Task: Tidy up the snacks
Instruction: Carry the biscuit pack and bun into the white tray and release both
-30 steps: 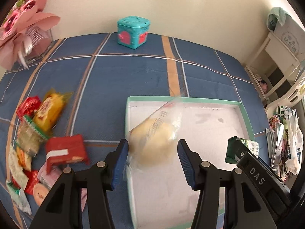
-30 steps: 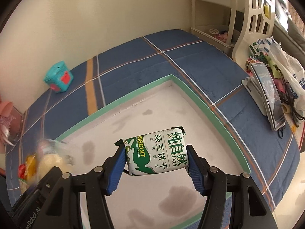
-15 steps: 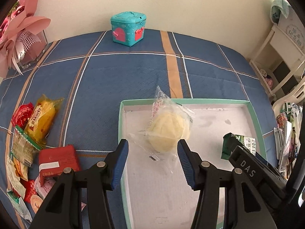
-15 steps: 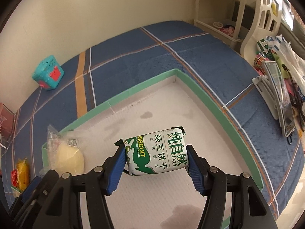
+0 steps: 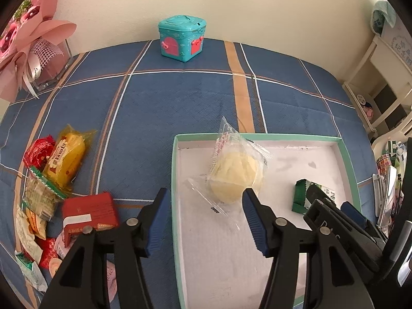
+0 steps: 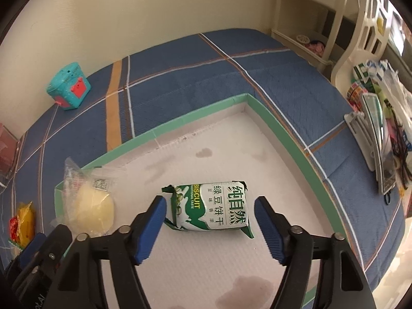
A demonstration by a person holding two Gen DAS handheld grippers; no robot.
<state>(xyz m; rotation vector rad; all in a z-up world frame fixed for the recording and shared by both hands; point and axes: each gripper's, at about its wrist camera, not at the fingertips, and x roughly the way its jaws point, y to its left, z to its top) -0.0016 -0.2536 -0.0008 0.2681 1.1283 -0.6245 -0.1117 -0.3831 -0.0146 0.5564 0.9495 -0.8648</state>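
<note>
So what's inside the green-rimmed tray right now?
Two snacks lie in the tray: a clear-wrapped pale bun and a green biscuit pack. Its near end is hidden behind the gripper bodies.

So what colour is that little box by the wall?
The little box is teal with pink doors; it shows best in the left wrist view.

One green-rimmed tray [image 5: 257, 137] holds two snacks: one clear-wrapped yellow pastry [image 5: 235, 173] and one green-and-white biscuit packet [image 6: 212, 209]. Beside the tray lies one heap of loose snacks [image 5: 49, 188], too overlapped to count exactly, including one yellow packet [image 5: 65, 161] and one red box [image 5: 88, 212]. One teal toy chest [image 5: 182, 38] stands by the wall.
</note>
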